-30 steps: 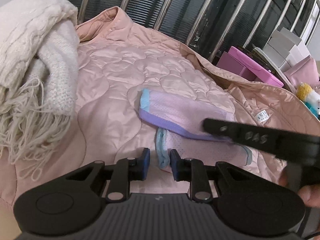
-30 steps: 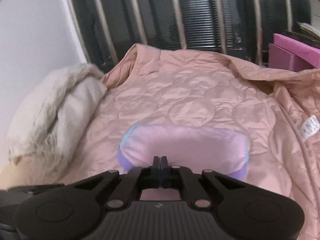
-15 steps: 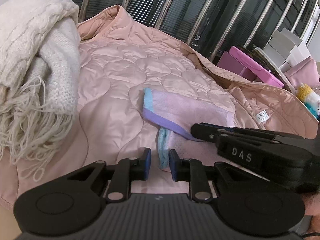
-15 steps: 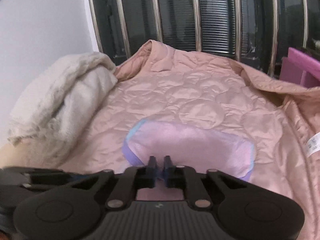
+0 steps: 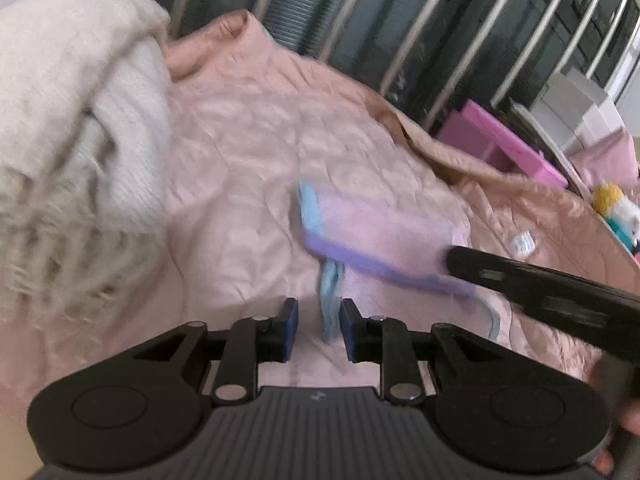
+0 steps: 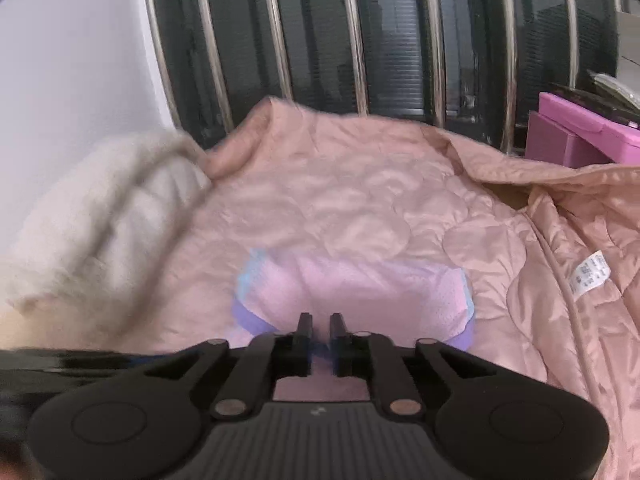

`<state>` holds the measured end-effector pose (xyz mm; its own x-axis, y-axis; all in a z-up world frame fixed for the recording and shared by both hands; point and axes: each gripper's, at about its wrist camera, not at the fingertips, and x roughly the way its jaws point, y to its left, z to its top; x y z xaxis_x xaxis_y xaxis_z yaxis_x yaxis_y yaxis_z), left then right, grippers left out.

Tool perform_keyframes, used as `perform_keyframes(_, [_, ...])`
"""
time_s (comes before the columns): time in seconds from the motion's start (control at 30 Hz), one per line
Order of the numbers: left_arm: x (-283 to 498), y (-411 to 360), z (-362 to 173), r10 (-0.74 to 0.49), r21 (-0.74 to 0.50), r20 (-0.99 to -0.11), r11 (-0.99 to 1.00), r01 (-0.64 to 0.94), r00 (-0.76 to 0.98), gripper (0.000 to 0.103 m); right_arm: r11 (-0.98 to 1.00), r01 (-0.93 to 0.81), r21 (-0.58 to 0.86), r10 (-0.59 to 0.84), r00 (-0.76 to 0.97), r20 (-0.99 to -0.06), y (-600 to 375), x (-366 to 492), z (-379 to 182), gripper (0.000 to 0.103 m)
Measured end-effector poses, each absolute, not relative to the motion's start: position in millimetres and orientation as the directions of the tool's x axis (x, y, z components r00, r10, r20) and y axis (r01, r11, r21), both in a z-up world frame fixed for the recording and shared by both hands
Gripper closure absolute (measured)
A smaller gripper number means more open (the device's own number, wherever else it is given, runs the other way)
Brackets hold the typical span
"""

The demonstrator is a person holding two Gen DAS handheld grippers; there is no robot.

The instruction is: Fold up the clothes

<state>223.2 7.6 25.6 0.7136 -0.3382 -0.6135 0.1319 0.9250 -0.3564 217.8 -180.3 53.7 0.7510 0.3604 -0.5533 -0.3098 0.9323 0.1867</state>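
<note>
A small pink mesh garment (image 5: 380, 232) with purple and light blue trim lies folded over on a pink quilted jacket (image 5: 248, 168). It also shows in the right wrist view (image 6: 360, 292). My left gripper (image 5: 318, 330) is open, its fingers on either side of the garment's light blue edge (image 5: 330, 300). My right gripper (image 6: 319, 330) is slightly open at the garment's near purple edge and holds nothing. Its black body crosses the right of the left wrist view (image 5: 540, 292).
A cream knitted scarf with fringe (image 5: 72, 120) is piled at the left. Metal bars (image 6: 360, 40) stand behind the jacket. A pink box (image 5: 508, 148) and a plush toy (image 5: 616, 208) sit at the right. The jacket's white label (image 6: 592, 276) lies on its right side.
My right gripper has opened and let go of the garment's edge, leaving the top half folded over. It has drawn back to the right. My left gripper has opened wider and shifted slightly.
</note>
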Motion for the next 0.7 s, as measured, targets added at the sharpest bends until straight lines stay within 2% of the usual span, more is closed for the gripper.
perform_keyframes(0.07, [214.7,15.7,42.3,-0.330,-0.362,-0.570,0.923,0.131,0.753,0.069,0.930,-0.300,0.212,0.367,0.778,-0.511,-191.8,194.3,72.0,0.089])
perform_keyframes(0.17, [194.0,29.8,63.8,-0.320,-0.397,-0.537,0.912,0.100,0.781,0.066,0.936,-0.273,0.222,0.348,0.812,-0.468,-211.3,148.9,97.6,0.086])
perform_keyframes(0.23, [167.6,31.4,78.6,-0.306,-0.368,-0.536,0.923,0.109,0.787,0.062,0.943,-0.266,0.200,0.330,0.826,-0.458,-220.3,117.1,110.0,0.069])
perform_keyframes(0.3, [126.2,30.4,90.9,-0.275,-0.312,-0.524,0.943,0.118,0.806,0.045,0.950,-0.255,0.181,0.310,0.837,-0.451,-226.9,87.8,118.9,0.063])
perform_keyframes(0.37, [79.5,29.5,99.4,-0.236,-0.255,-0.506,0.960,0.118,0.829,0.012,0.948,-0.251,0.194,0.313,0.842,-0.439,-234.5,56.3,121.9,0.061])
perform_keyframes(0.43, [31.0,29.8,97.4,-0.205,-0.201,-0.490,0.972,0.119,0.847,0.000,0.941,-0.255,0.221,0.330,0.836,-0.440,-239.6,25.8,118.7,0.051])
perform_keyframes(0.47, [8.6,29.7,95.1,-0.184,-0.173,-0.487,0.979,0.112,0.854,0.000,0.942,-0.262,0.210,0.331,0.832,-0.446,-237.8,10.3,114.0,0.047])
perform_keyframes(0.63, [-57.8,26.3,60.8,-0.015,-0.017,-0.514,1.000,0.007,0.858,0.000,0.957,-0.273,0.101,0.288,0.838,-0.463,-221.5,-59.9,80.1,0.012])
perform_keyframes(0.7, [-63.8,22.3,46.2,0.020,0.030,-0.512,1.000,-0.006,0.859,0.000,0.967,-0.245,0.076,0.251,0.846,-0.470,-213.6,-71.3,60.6,0.009])
